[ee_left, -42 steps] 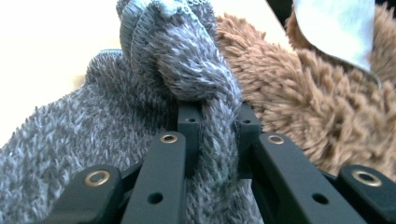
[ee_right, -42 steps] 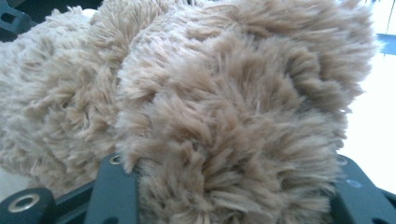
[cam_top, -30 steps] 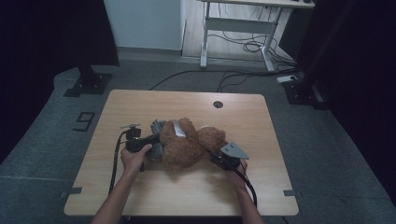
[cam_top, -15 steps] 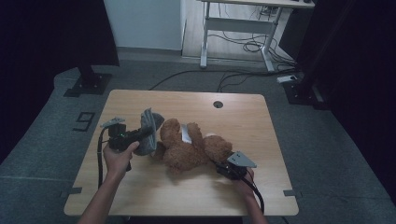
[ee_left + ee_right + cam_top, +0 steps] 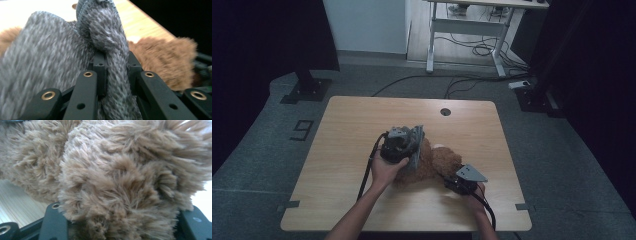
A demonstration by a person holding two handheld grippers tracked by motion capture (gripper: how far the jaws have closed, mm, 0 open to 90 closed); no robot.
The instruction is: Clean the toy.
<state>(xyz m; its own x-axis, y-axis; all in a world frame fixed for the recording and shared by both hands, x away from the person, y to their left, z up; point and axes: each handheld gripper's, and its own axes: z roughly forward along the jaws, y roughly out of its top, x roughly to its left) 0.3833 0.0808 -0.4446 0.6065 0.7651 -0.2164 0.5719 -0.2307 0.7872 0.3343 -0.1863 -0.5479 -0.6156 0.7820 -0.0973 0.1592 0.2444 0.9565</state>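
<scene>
Centrally on the wooden table (image 5: 352,125) lies a brown plush toy (image 5: 437,162), seen from the high view. Left gripper (image 5: 404,145), held in the person's left hand (image 5: 387,170), is clamped on a fold of grey knitted fabric (image 5: 110,37); the left gripper view shows the cloth pinched between both black jaws, with brown fur behind. Right gripper (image 5: 457,181) sits at the toy's near right end, its jaws set around a mass of fur in the right gripper view; whether they press the toy cannot be told
</scene>
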